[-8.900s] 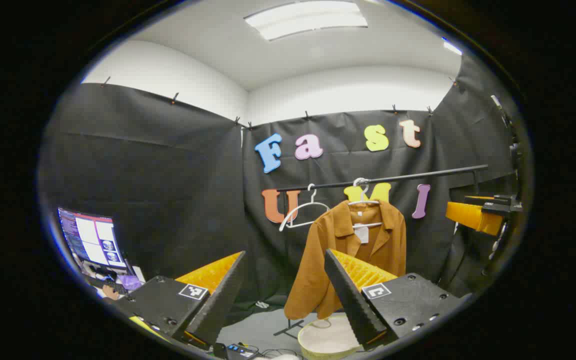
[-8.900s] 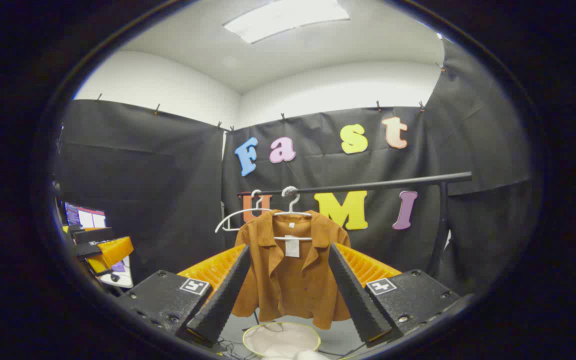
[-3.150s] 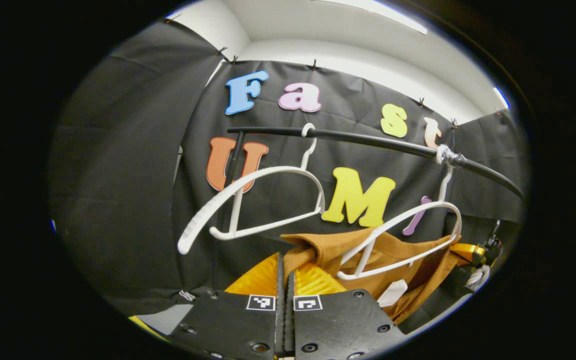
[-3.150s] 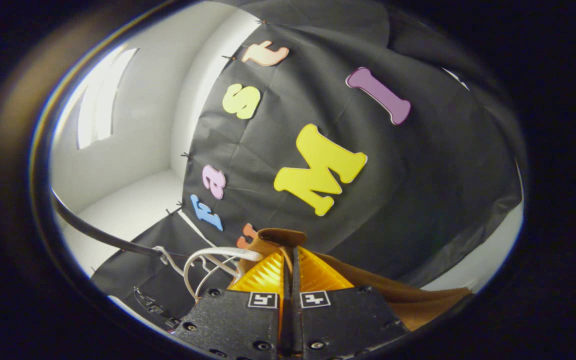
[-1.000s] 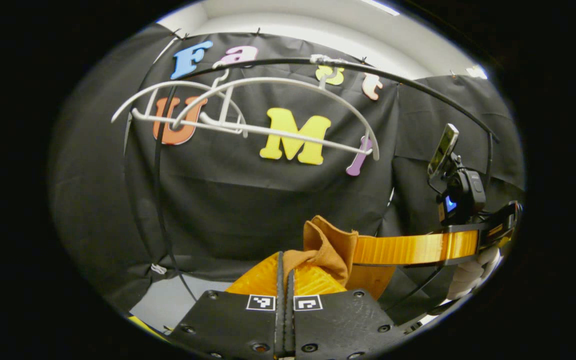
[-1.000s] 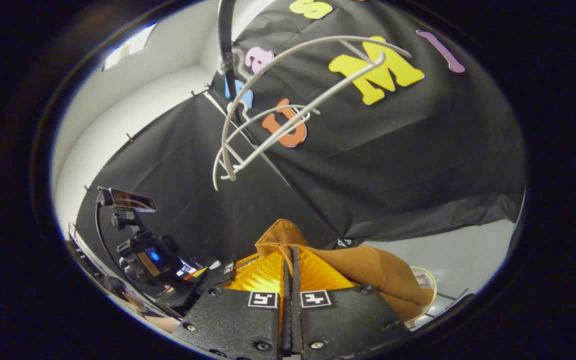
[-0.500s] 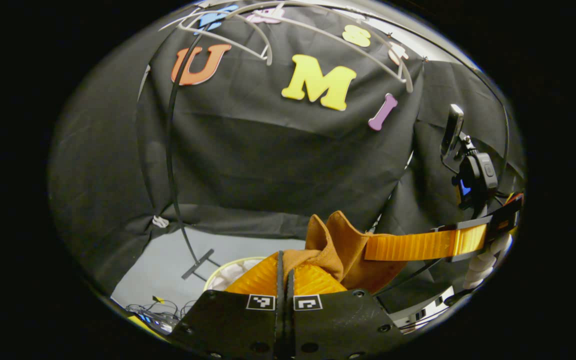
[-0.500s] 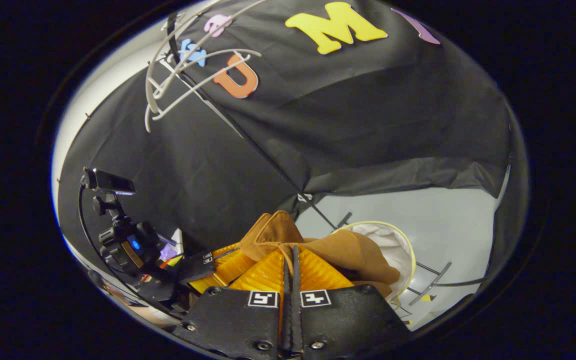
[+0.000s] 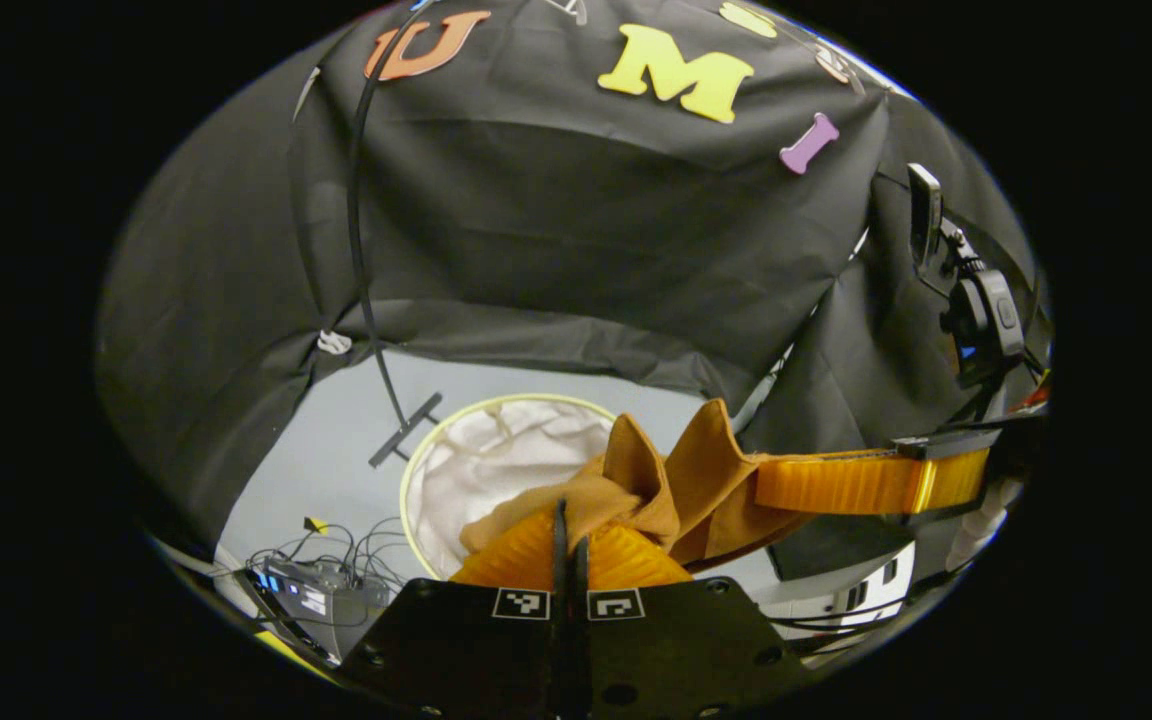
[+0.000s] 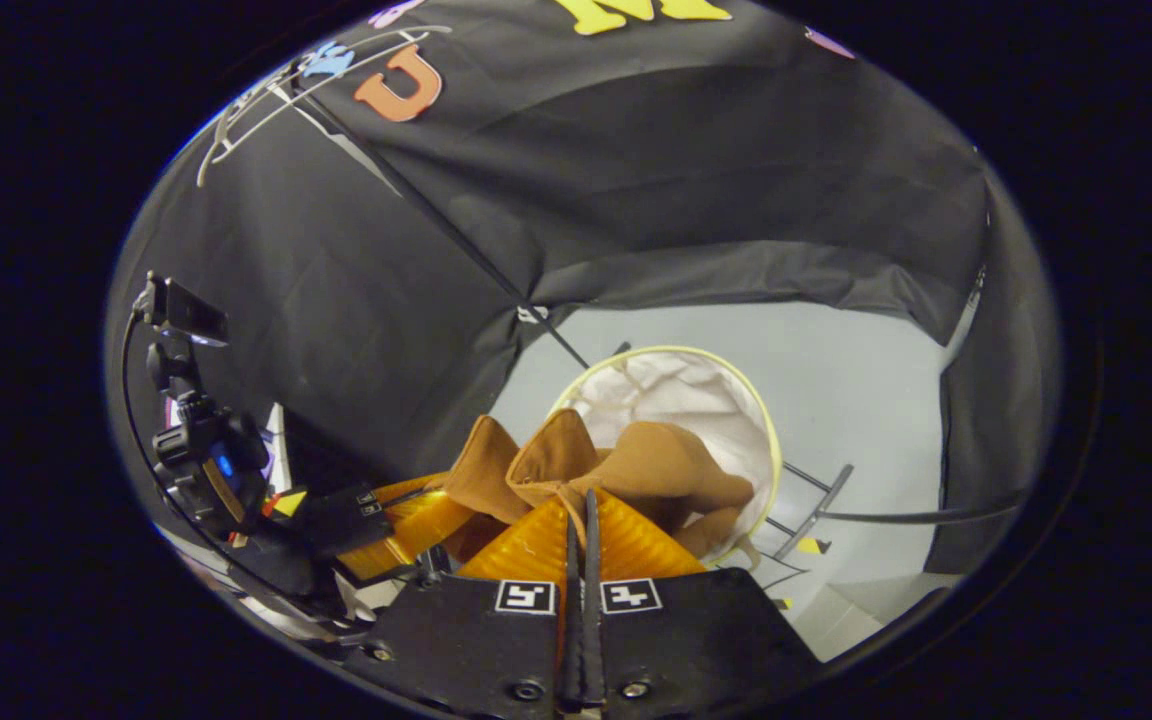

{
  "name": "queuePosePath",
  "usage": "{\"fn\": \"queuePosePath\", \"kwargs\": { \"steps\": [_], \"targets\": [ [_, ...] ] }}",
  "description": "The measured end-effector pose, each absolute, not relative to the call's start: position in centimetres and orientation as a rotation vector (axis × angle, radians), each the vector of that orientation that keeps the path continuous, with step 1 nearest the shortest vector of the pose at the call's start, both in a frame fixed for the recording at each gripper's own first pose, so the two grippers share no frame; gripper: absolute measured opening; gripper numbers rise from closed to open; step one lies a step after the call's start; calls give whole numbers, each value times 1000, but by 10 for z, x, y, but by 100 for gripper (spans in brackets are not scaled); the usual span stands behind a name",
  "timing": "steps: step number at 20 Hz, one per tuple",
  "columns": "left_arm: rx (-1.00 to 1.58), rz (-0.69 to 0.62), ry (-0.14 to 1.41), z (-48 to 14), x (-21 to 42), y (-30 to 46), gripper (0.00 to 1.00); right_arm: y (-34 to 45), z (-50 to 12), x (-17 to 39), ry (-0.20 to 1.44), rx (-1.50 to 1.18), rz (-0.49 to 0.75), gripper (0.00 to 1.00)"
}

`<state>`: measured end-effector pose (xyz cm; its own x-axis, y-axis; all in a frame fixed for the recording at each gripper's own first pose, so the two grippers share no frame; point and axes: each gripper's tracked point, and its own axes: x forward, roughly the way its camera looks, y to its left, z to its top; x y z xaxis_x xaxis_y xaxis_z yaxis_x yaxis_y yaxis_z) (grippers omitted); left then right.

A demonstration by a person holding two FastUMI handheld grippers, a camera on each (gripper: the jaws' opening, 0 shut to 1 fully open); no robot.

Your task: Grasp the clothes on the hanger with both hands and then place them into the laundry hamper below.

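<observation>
The brown shirt [image 9: 681, 490] hangs bunched between my two grippers, off the hanger. My left gripper [image 9: 566, 515] is shut on one fold of it. In the left gripper view the right gripper [image 9: 766, 483] comes in from the right, clamped on the shirt's other end. My right gripper [image 10: 581, 500] is shut on the shirt [image 10: 656, 470], and the left gripper [image 10: 436, 500] shows at lower left. The round white laundry hamper [image 9: 496, 470] with a pale yellow rim stands on the floor below; the shirt's lower part hangs over its opening [image 10: 696, 395].
The black rack's upright [image 9: 361, 240] and foot [image 9: 404, 442] stand beside the hamper. Two bare white hangers [image 10: 276, 95] stay on the rail above. A cable box [image 9: 321, 600] lies on the grey floor at lower left. A camera on a mount [image 9: 976, 300] rides on the right gripper.
Both grippers have come down with the shirt. The hangers and rail have slid up out of the middle, and the hamper now lies right under the shirt.
</observation>
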<state>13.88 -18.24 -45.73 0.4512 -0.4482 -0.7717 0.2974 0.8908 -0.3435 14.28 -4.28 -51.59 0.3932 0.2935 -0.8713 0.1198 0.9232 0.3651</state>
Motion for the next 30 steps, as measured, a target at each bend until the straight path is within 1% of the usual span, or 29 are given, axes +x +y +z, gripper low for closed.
{"fn": "queuePosePath", "kwargs": {
  "steps": [4, 8, 9, 11, 12, 14, 17, 18, 19, 20, 21, 22, 24, 25, 26, 30],
  "targets": [
    [-137, -448, 1069, -470, 127, -179, 0, -55, -521, 134, 1197, 379, 85, 4],
    [-142, -438, 1072, -470, 129, -171, 0, -60, -519, 135, 1188, 350, 78, 4],
    [-128, -434, 1073, -471, 131, -168, 6, -60, -520, 135, 1184, 339, 81, 4],
    [-114, -426, 1077, -470, 133, -167, 6, -61, -519, 136, 1177, 330, 72, 4],
    [-117, -428, 1076, -470, 133, -168, 1, -59, -517, 137, 1170, 345, 69, 4],
    [-131, -436, 1066, -467, 133, -168, 9, -56, -516, 142, 1147, 379, 77, 4],
    [-116, -433, 1038, -469, 139, -161, 77, -64, -510, 150, 1112, 353, 80, 5],
    [-101, -422, 1032, -465, 144, -159, 100, -67, -507, 151, 1104, 342, 79, 21],
    [-88, -411, 1032, -464, 145, -154, 96, -67, -507, 150, 1102, 332, 69, 37],
    [-81, -403, 1031, -465, 144, -150, 100, -70, -505, 151, 1101, 320, 57, 53],
    [-79, -397, 1030, -466, 143, -148, 100, -73, -508, 150, 1100, 313, 45, 57],
    [-78, -393, 1033, -466, 141, -145, 96, -77, -510, 147, 1114, 294, 25, 67],
    [-69, -384, 1033, -465, 140, -138, 96, -77, -511, 148, 1107, 292, 17, 75],
    [-65, -377, 1035, -465, 139, -135, 100, -77, -510, 146, 1107, 281, 14, 75],
    [-66, -373, 1035, -464, 139, -132, 96, -75, -508, 145, 1108, 280, 22, 75],
    [-79, -364, 992, -445, 145, -129, 96, -72, -494, 146, 1083, 263, 28, 75]
  ]
}}
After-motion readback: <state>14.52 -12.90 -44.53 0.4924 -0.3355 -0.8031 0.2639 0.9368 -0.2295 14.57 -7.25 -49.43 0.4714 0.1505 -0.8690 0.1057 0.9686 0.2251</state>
